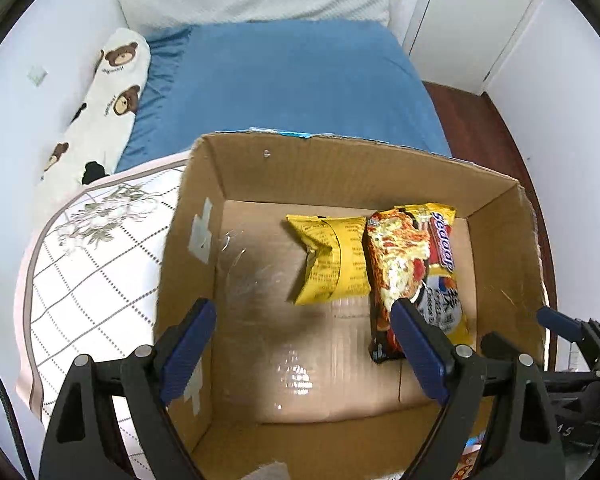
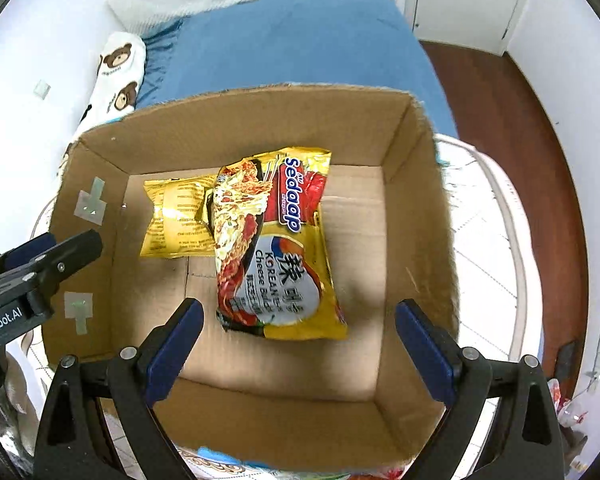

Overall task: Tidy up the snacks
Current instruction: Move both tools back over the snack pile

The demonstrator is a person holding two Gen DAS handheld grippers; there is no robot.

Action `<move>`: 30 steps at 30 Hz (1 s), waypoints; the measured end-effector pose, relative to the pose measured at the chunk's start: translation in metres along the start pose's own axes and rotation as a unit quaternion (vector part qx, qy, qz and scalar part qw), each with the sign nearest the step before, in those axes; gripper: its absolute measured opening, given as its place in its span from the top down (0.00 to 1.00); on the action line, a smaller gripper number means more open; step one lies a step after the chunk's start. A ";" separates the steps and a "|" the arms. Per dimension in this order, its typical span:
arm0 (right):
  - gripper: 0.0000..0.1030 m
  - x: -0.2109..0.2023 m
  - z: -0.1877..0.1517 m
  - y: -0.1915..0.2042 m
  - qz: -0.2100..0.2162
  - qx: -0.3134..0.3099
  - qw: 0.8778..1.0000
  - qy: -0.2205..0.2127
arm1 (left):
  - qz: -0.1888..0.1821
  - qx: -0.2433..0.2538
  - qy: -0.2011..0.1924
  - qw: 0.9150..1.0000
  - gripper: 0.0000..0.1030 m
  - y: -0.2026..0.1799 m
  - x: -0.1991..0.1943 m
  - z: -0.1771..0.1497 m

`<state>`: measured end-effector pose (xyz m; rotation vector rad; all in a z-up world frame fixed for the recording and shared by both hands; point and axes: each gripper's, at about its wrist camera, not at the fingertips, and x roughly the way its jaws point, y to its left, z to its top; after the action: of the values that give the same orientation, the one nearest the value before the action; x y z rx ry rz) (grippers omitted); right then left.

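The left gripper hangs over the cardboard box, jaws spread wide, nothing between them. Inside the box, on its floor, a yellow snack bag lies to the left; a noodle packet lies just beside it on the right, its edge overlapping the bag. The right gripper hangs above the near end of the noodle packet, jaws spread apart and empty. The box rests on a bed.
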<state>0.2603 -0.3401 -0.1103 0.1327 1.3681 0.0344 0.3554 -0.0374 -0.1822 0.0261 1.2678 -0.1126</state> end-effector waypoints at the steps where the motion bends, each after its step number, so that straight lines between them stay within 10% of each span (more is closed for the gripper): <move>1: 0.04 -0.011 -0.006 -0.002 -0.002 -0.002 1.000 -0.009 | 0.001 0.001 -0.004 1.000 0.13 -0.001 -0.005 -0.003; 20: 0.04 -0.048 -0.052 0.060 0.025 -0.002 0.998 -0.063 | 0.006 0.026 -0.080 0.996 0.13 -0.001 -0.101 -0.089; 30: 0.04 0.045 -0.142 0.017 0.072 0.119 0.989 0.055 | -0.004 -0.062 0.081 0.995 0.13 0.046 -0.016 -0.188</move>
<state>0.1314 -0.3076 -0.1799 0.4370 1.4671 -0.0008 0.1765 0.0249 -0.2249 -0.0791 1.4348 -0.0392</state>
